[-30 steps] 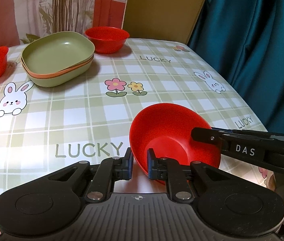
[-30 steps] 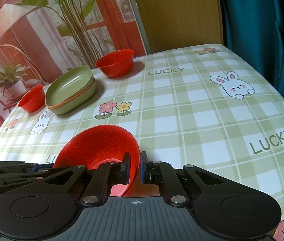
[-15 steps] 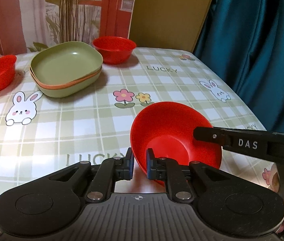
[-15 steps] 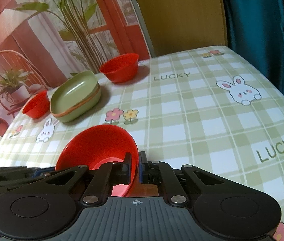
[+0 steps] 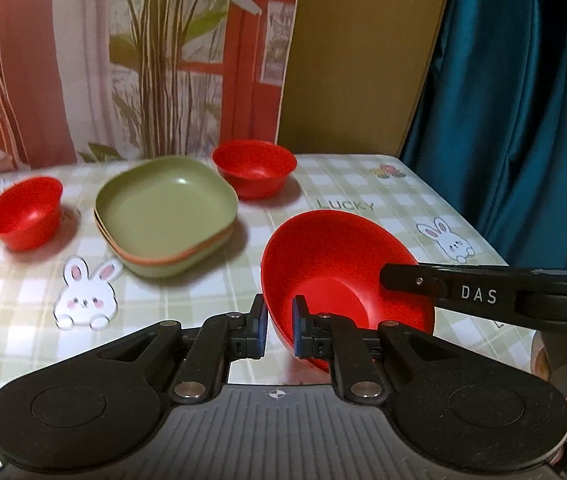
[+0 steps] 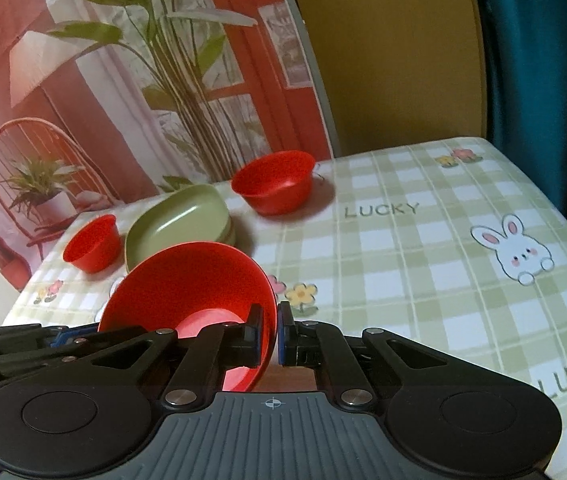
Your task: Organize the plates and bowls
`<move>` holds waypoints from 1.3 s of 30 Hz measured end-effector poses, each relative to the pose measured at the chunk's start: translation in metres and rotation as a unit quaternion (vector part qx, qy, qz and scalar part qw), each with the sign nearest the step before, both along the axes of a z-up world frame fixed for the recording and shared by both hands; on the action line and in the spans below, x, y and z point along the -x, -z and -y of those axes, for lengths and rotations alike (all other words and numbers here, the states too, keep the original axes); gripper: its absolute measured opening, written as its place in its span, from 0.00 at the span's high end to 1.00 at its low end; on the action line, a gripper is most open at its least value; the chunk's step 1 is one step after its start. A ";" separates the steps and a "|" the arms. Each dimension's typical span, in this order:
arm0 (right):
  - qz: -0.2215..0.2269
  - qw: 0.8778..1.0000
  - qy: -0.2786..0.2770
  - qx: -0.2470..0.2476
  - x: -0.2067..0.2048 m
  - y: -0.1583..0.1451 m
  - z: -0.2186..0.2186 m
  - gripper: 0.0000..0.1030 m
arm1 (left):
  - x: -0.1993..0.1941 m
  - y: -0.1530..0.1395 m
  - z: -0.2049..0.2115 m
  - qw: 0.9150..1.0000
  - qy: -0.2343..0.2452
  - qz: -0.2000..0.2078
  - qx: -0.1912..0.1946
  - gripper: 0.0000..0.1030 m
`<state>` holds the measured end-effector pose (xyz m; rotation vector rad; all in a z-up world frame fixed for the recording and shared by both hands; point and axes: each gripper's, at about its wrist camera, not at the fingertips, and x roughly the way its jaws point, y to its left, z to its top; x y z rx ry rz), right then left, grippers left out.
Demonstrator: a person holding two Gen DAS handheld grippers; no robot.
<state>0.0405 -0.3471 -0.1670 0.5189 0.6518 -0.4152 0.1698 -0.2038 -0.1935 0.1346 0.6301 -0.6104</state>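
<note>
Grippers first: our left gripper [image 5: 279, 326] pinches the near rim of the large red bowl [image 5: 335, 264], and our right gripper [image 6: 269, 334] clamps the opposite rim, so we hold it tilted above the checked tablecloth [image 6: 403, 264]. Open cloth lies to the right, up to the table edge by the teal curtain [image 5: 523, 100]. Stacked green plates [image 5: 167, 216] sit between two small red bowls [image 5: 23, 212] [image 5: 255, 168] near the far edge. We read "LUCKY" on the cloth and "DAS" on the right gripper's finger.

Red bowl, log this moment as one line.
left gripper: shut on red bowl | right gripper: shut on bowl | bowl: off table
</note>
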 end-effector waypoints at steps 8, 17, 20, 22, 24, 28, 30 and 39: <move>0.010 1.000 -0.006 0.007 -0.024 -0.015 0.001 0.94 | -0.013 -0.012 -0.007 1.000 -0.004 0.019 0.004 0.87; 0.026 0.999 -0.027 0.023 -0.065 -0.039 -0.004 0.94 | -0.032 -0.032 -0.027 0.999 -0.027 0.035 0.022 0.87; 0.033 0.999 -0.035 0.023 -0.082 -0.045 -0.009 0.94 | -0.038 -0.038 -0.037 0.998 -0.041 0.039 0.026 0.87; 0.033 0.998 -0.043 0.025 -0.095 -0.048 -0.014 0.94 | -0.045 -0.040 -0.044 0.998 -0.049 0.039 0.027 0.87; 0.031 0.998 -0.053 0.025 -0.108 -0.049 -0.020 0.94 | -0.052 -0.042 -0.054 0.997 -0.058 0.037 0.030 0.87; 0.030 0.997 -0.065 0.023 -0.130 -0.052 -0.029 0.94 | -0.067 -0.047 -0.070 0.996 -0.076 0.033 0.036 0.87; 0.028 0.997 -0.071 0.022 -0.142 -0.053 -0.033 0.94 | -0.072 -0.050 -0.076 0.995 -0.084 0.035 0.037 0.87; 0.027 0.995 -0.091 0.023 -0.186 -0.064 -0.043 0.94 | -0.097 -0.058 -0.099 0.992 -0.109 0.033 0.050 0.87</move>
